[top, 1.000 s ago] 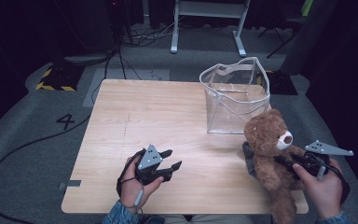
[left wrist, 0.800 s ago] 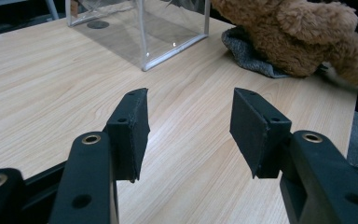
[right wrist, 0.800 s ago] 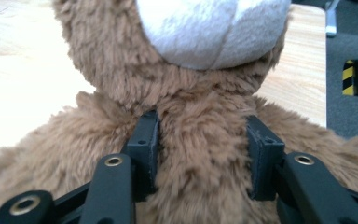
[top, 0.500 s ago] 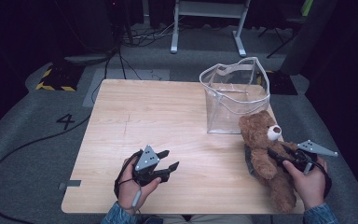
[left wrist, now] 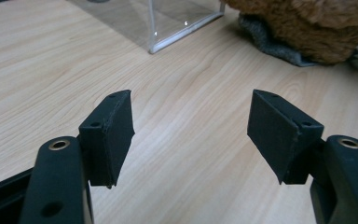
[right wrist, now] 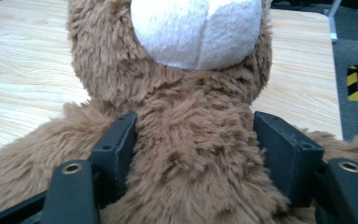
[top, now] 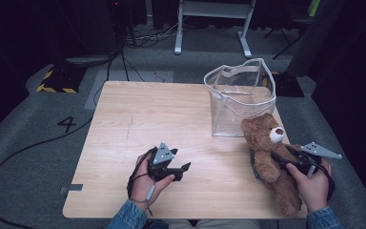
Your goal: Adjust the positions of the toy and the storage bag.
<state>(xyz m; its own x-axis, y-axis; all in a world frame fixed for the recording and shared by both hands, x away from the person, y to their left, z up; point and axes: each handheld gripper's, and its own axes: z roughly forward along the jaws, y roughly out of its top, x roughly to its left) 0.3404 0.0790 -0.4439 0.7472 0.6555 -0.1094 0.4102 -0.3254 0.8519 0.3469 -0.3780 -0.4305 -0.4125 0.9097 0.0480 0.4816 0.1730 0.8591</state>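
Note:
A brown teddy bear (top: 267,143) with a white muzzle lies at the table's right edge, in front of the clear bag. My right gripper (top: 279,160) reaches in from the right. Its jaws have just been opening and now stand wide on either side of the bear's body (right wrist: 121,46), fur brushing the pads (right wrist: 279,144). My left gripper (top: 183,169) hovers low over the bare wood near the front middle. Its jaws have just widened too, and my left gripper (left wrist: 191,126) is open with nothing between them. The bear (left wrist: 317,28) lies ahead of it.
A clear plastic bag (top: 240,100) stands upright with its mouth open at the back right of the wooden table (top: 147,119), and its corner (left wrist: 177,18) lies ahead of the left jaws. A grey piece of fabric (left wrist: 270,42) shows under the bear. Dark floor and cables surround the table.
The right hand has lowered the bear onto the table and its jaws have spread. The left gripper has shifted a little to the right and its jaws have widened.

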